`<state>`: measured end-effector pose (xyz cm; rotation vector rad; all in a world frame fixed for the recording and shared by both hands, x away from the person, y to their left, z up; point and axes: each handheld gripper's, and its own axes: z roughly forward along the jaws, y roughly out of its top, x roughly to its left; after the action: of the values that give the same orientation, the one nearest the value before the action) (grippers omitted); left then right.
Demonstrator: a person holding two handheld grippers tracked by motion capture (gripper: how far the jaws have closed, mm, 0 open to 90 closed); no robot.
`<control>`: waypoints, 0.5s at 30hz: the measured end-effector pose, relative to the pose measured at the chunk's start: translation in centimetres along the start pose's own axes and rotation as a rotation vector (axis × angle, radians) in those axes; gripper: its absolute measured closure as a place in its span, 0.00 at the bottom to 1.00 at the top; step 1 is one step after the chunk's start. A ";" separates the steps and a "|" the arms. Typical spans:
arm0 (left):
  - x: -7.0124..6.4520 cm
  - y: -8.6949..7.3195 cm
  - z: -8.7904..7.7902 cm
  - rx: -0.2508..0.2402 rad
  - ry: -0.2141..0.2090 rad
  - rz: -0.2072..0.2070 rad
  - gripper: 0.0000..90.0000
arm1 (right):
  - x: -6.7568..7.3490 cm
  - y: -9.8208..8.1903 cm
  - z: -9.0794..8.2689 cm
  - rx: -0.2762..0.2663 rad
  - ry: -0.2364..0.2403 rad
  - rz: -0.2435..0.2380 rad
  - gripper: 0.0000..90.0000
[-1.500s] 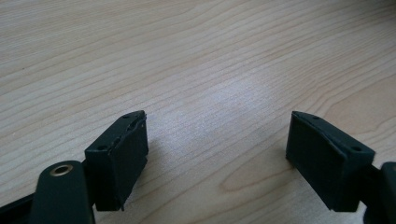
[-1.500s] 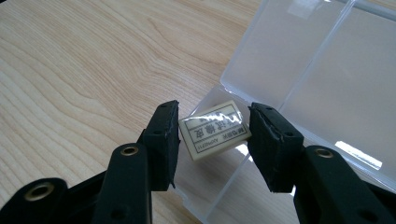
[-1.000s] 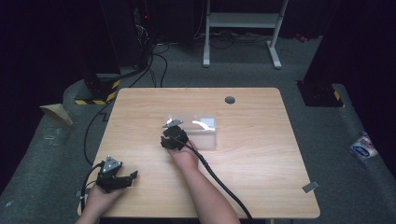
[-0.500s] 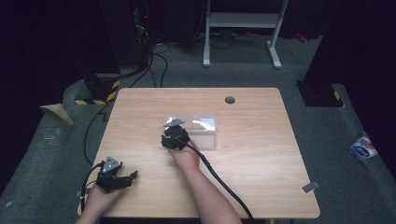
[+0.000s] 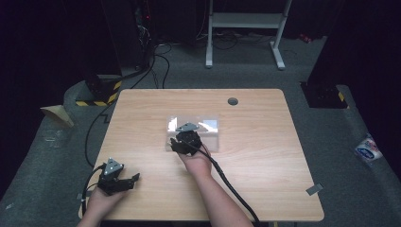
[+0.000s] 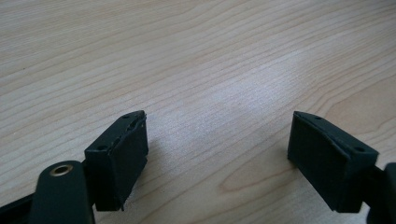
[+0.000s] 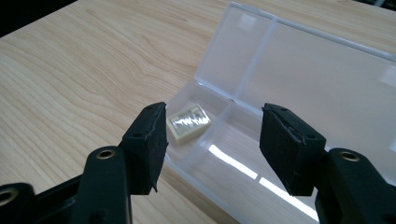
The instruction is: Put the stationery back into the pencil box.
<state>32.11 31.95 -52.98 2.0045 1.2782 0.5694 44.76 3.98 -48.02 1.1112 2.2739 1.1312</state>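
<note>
A clear plastic box [image 5: 210, 137] lies open in the middle of the wooden table [image 5: 265, 156], its lid [image 7: 308, 74] folded back. A small cream block with a shiny top [image 7: 188, 121] rests in the box's end compartment. My right gripper [image 5: 182, 143] hovers just above that end of the box. Its jaws [image 7: 212, 144] have just been opening and stand apart, with the block below and beyond them, untouched. My left gripper [image 5: 133, 181] rests near the table's front left corner, open [image 6: 217, 156] over bare wood.
A round cable hole [image 5: 232, 101] sits near the table's far edge. A strip of tape [image 5: 314, 189] lies near the front right corner. Cables, a white stand [image 5: 243, 21] and a bag [image 5: 368, 149] are on the floor around.
My right gripper has shifted a little to the right over the box. The left hand has stayed put.
</note>
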 end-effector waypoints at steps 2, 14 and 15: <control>0.0 0.0 0.0 -0.001 0.000 0.001 0.23 | -0.5 -0.6 -0.8 -0.007 -0.010 0.007 0.44; 0.0 0.0 0.0 -0.002 0.003 0.002 0.22 | -4.9 -4.9 -5.1 -0.021 -0.092 0.050 0.42; 0.0 0.0 0.0 -0.002 0.003 0.002 0.22 | -5.4 -5.4 -5.6 -0.023 -0.105 0.054 0.41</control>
<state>32.13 31.93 -52.99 2.0044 1.2771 0.5743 42.04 -5.00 -49.01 1.2014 2.1578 1.0894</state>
